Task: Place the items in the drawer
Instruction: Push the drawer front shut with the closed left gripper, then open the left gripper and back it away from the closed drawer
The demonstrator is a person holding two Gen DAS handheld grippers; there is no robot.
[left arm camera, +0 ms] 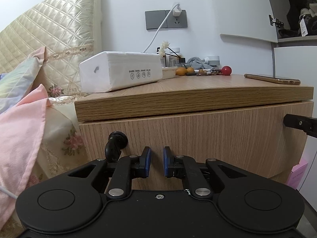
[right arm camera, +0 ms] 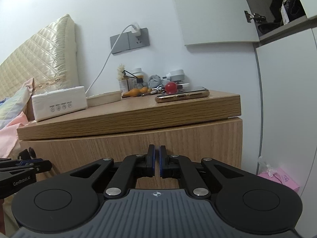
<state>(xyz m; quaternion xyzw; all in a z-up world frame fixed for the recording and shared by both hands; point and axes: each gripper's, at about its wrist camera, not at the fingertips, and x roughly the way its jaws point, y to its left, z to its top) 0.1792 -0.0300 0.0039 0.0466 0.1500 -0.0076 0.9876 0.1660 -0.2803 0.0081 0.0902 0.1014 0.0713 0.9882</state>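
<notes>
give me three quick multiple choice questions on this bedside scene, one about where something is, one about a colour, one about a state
1. Where does the phone lie?
A. on the nightstand top near its right front corner
B. on the bed
C. inside the drawer

2. What colour is the ball behind the phone?
A. green
B. red
C. white

3. What state is the drawer in?
A. pulled fully out
B. removed
C. closed

Answers: 1 A, the right wrist view shows the phone flat on the wooden top by the right edge. 2 B, the ball is plainly red in both views. 3 C, the drawer front sits flush under the top, with its black knob ungripped.
</notes>
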